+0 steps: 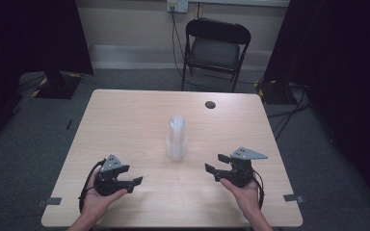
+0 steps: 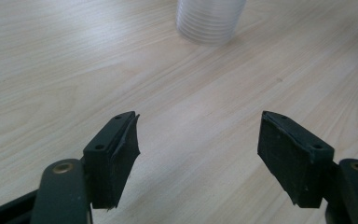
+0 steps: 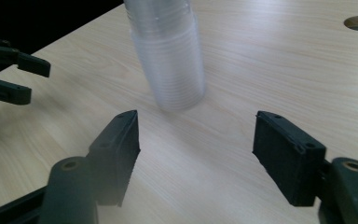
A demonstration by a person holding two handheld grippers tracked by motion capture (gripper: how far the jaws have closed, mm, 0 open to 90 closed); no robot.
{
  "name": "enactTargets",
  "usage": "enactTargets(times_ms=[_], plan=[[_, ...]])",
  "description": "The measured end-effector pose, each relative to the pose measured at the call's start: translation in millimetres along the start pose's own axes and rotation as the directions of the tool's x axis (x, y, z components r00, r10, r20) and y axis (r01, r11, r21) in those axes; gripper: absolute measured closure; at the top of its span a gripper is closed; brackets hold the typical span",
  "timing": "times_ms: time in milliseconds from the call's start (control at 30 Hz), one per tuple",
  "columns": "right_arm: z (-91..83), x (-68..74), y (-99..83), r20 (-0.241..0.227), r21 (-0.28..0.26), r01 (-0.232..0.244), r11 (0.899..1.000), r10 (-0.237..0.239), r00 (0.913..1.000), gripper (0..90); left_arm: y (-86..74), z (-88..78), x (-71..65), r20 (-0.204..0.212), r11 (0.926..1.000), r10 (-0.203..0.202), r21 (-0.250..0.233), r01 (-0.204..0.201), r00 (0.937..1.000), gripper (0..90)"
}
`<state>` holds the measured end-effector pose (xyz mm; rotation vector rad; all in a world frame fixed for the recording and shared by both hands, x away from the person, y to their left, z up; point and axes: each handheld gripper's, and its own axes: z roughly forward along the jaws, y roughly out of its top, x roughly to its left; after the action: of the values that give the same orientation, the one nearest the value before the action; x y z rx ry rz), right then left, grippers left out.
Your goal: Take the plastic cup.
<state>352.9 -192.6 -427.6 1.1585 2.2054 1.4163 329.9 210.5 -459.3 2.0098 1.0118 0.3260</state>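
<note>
Black folding chair point(image 1: 216, 48) in high view

A pale wooden table point(image 1: 125, 120) bears a stack of clear cups point(image 1: 177, 138)

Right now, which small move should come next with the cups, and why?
Probably bring the right gripper forward to the stack of clear cups. Its jaws stand open and empty, the stack stands upright just ahead of them, and the left gripper sits open farther away.
</note>
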Motion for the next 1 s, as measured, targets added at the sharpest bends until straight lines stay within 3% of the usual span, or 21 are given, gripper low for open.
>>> enactTargets(times_ms=[567,900,1000], plan=[[18.1,14.0,40.9,-0.026,-0.033,0.06,0.998,-0.061,0.9978,25.4,-1.1,0.2,0.9,-0.003,0.9999,-0.012,0.007,0.012,0.9999,28.9],[37.1,22.6,67.9,-0.056,-0.05,0.115,0.992,-0.118,0.9914,24.5,-1.7,1.9,1.9,-0.015,0.9997,-0.021,0.014,0.021,0.9997,29.1],[42.1,24.6,73.3,-0.062,-0.05,0.127,0.991,-0.13,0.9896,23.2,-0.6,-0.9,2.3,-0.015,0.9998,-0.022,-0.004,0.022,0.9997,29.2]])
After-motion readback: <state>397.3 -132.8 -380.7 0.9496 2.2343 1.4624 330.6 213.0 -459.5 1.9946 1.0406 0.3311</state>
